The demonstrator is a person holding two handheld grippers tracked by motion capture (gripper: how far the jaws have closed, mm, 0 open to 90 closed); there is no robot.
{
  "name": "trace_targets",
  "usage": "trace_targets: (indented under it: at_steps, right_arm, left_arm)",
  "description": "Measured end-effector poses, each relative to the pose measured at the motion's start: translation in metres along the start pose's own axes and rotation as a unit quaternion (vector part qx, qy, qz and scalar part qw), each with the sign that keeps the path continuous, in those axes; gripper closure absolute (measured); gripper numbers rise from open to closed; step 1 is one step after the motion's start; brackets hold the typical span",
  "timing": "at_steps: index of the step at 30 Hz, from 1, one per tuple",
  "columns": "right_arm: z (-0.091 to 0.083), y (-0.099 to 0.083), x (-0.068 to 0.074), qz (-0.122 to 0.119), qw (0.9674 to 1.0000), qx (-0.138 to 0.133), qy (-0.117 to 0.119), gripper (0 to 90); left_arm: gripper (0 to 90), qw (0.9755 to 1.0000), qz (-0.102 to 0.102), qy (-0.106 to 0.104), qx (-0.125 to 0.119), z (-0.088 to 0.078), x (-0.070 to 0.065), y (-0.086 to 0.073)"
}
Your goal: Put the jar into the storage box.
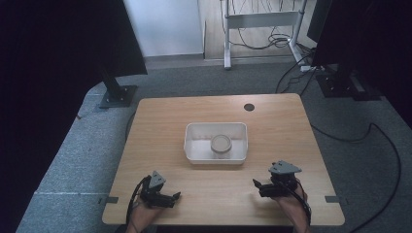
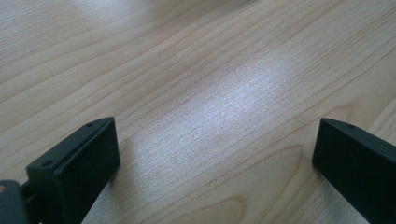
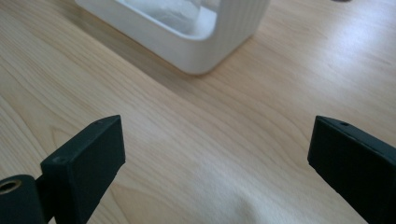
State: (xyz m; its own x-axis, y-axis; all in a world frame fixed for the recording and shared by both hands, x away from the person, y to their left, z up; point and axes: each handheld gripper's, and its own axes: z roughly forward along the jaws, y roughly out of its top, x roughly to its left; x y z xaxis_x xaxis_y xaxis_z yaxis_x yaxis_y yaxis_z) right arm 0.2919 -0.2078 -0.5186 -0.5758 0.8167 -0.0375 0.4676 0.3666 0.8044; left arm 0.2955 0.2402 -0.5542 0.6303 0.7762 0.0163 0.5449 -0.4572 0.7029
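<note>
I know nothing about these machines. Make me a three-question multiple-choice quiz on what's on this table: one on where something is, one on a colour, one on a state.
1. Where does the round jar stand?
A. inside the tub
B. beside the tub
C. at the table's edge

2. What colour is the tub?
A. blue
B. white
C. black

3. How do the right gripper's jaws stand?
A. shut on the jar
B. shut, empty
C. open, empty

Answers: 1 A, the tub's walls ring the jar. 2 B, its walls are plainly white. 3 C, bare table shows between the jaws.
</note>
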Motion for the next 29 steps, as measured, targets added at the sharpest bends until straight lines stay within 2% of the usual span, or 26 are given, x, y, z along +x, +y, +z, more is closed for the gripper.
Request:
trace_targets:
  at_steps: [5, 16, 29]
  right_arm:
    - [-0.005, -0.013, -0.005, 0.011, 0.9999, -0.001, -0.01, 3.6]
    - [-0.009, -0.039, -0.011, 0.034, 0.9989, 0.021, -0.023, 3.9]
    - [-0.007, -0.054, -0.012, 0.034, 0.9976, 0.048, -0.035, 4.0]
  left_arm:
    - [0.4, 1.0, 0.0, 0.0, 0.0, 0.0, 0.0, 0.0]
    - [0.4, 1.0, -0.001, 0.002, 0.0, 0.0, 0.0, 0.0]
    - [0.4, 1.0, -0.001, 0.002, 0.001, 0.0, 0.0, 0.0]
